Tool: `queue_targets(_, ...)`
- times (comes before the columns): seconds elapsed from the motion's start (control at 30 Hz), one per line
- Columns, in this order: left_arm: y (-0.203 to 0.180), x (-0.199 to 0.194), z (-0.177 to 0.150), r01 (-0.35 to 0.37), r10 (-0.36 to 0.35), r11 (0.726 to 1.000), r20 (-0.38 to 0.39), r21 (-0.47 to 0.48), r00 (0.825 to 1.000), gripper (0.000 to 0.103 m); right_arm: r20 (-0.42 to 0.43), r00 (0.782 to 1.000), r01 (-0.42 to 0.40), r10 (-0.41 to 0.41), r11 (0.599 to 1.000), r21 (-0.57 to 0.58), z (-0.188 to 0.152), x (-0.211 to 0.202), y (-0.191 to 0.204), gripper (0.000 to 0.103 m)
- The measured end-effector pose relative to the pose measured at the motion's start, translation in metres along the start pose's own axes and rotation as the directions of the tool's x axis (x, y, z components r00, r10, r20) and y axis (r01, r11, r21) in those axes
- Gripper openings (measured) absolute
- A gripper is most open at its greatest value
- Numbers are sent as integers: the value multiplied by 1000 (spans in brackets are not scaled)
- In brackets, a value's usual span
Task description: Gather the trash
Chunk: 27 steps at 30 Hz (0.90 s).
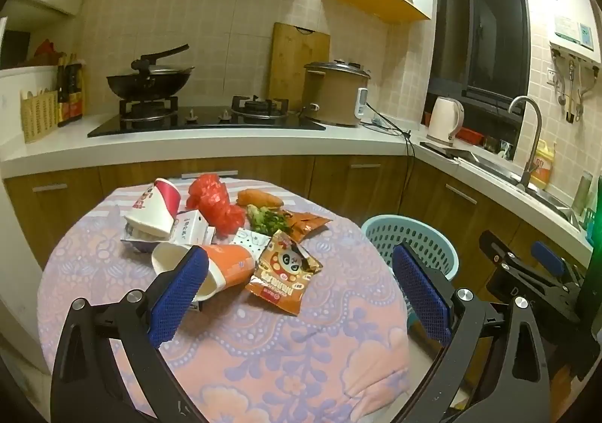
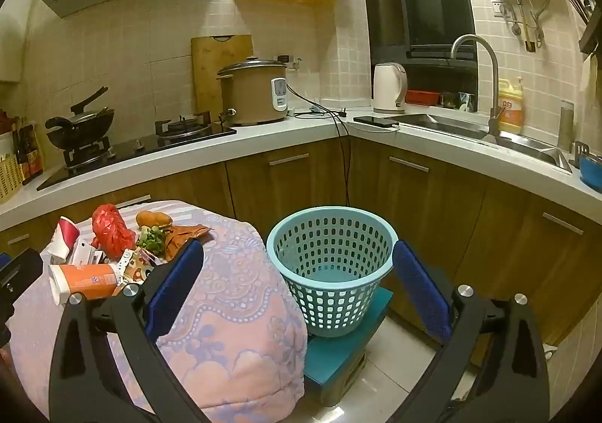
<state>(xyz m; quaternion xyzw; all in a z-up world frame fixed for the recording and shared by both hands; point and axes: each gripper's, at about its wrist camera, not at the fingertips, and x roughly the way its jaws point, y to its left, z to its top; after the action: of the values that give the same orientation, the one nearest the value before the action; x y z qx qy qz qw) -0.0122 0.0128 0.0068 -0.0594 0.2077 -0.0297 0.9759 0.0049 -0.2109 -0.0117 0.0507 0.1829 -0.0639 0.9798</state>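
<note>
Orange cup (image 1: 222, 265) rim partly behind left tongs (image 1: 297, 295) pad; basket (image 1: 410, 238) bottom hidden by table edge.

A home kitchen: gas stove (image 1: 205, 116) with wok (image 1: 148, 78), rice cooker (image 2: 253, 92), kettle (image 2: 389, 87), sink (image 2: 489, 135), tiled walls.
</note>
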Motion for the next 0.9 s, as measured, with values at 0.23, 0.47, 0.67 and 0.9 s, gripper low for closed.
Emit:
queue_targets(0.23,2,0,-4,-4,4,1000,-5,5,1000,95,0,1000,-4,4,1000,6,1,-1,4,96)
queue_targets(0.47,4,2,-2,-9,9,1000,-7,-1,1000,95,4,1000,-8,8,1000,7,-6,0,1,96)
queue_targets(0.67,5,3,-2,-11,11,1000,-11,-2,1000,95,3,1000,-7,7,1000,-11,2,1,3,96)
queue_targets(0.9,5,5,-2,-7,7,1000,-16,-7,1000,95,18,1000,-13,13,1000,-10,5,-3,3,96)
